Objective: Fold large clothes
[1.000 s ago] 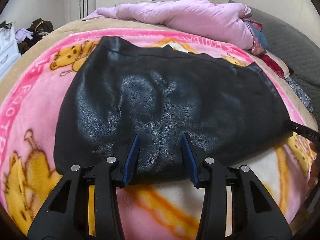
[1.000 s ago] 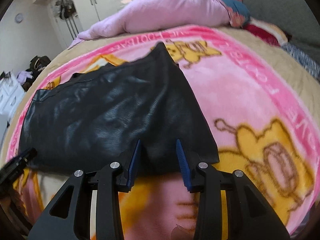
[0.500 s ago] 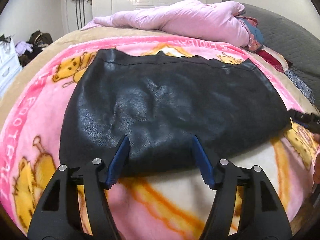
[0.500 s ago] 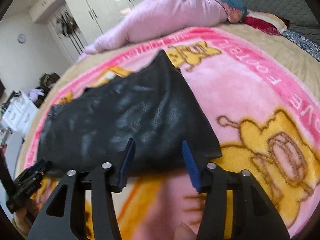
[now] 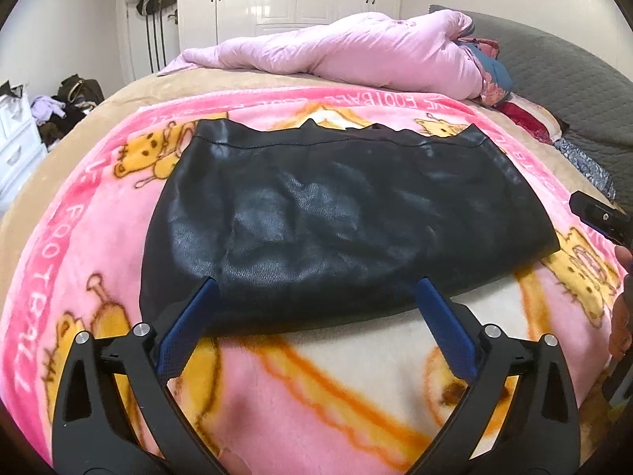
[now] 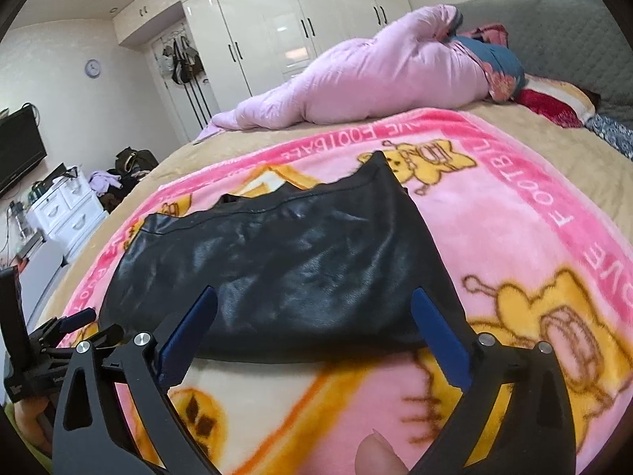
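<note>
A black leather garment (image 5: 340, 213) lies folded flat on a pink cartoon blanket (image 5: 79, 237) on the bed; it also shows in the right wrist view (image 6: 285, 269). My left gripper (image 5: 316, 289) is wide open and empty, hovering just short of the garment's near edge. My right gripper (image 6: 314, 297) is wide open and empty, above the near edge at the garment's right end. The left gripper shows at the left edge of the right wrist view (image 6: 79, 324). The right gripper's tip shows at the right edge of the left wrist view (image 5: 593, 209).
A pink quilt (image 5: 356, 55) is bunched at the far side of the bed, with pillows (image 6: 554, 103) and a grey headboard (image 5: 573, 67) to the right. White wardrobes (image 6: 300, 27), a white drawer unit (image 6: 63, 209) and a clothes pile (image 5: 67, 99) stand beyond.
Both grippers opened wide and pulled back and up from the garment's near edge. The garment stayed flat on the blanket.
</note>
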### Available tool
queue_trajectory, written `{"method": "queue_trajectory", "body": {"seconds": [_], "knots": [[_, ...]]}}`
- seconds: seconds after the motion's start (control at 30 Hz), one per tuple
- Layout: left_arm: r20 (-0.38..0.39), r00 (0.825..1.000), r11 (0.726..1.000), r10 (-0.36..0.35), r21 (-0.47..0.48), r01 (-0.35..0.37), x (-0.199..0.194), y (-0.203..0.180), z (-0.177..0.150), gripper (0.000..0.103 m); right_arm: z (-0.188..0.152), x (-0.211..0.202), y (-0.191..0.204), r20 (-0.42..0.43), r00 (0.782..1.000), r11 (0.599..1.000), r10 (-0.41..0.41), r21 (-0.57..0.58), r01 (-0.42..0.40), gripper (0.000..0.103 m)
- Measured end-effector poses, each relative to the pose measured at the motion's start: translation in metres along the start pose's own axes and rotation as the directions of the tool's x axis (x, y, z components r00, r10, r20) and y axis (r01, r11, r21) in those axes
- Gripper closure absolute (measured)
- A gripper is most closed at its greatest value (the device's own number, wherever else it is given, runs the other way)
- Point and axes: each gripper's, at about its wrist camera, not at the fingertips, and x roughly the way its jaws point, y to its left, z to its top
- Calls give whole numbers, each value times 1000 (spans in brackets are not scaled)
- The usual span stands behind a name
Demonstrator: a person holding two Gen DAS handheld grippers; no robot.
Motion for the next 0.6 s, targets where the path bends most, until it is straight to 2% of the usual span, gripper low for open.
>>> {"method": "queue_trajectory", "body": {"seconds": [0.6], "knots": [[8,1000,999,17,-44,-17,-10,23,-7,10,-3,1,27,20,1000,992,3,-127,-1,4]]}}
